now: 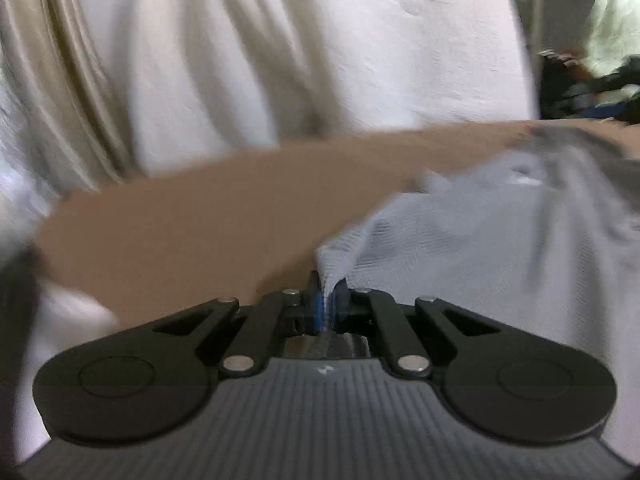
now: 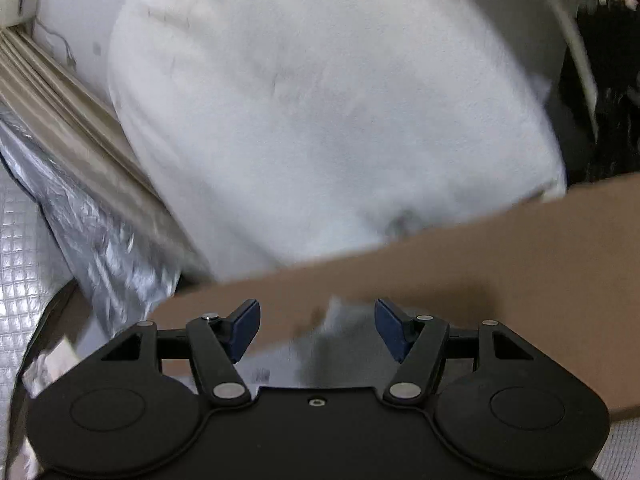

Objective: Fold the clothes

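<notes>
A light grey-blue garment (image 1: 460, 232) lies spread over the right part of a brown board (image 1: 200, 220). My left gripper (image 1: 327, 300) is shut on a bunched edge of this garment, and the cloth rises from between its blue pads. In the right wrist view my right gripper (image 2: 318, 326) is open, its blue pads (image 2: 244, 326) wide apart. A blurred corner of pale cloth (image 2: 340, 320) lies on the brown board (image 2: 500, 280) between and just beyond the fingers. It is not gripped.
A large white bedding bundle (image 1: 300, 60) fills the background and also shows in the right wrist view (image 2: 320, 100). Beige curtain folds (image 1: 52, 80) hang at left. Silver foil sheeting (image 2: 100, 232) lies at lower left. Dark clutter (image 2: 608, 80) sits at far right.
</notes>
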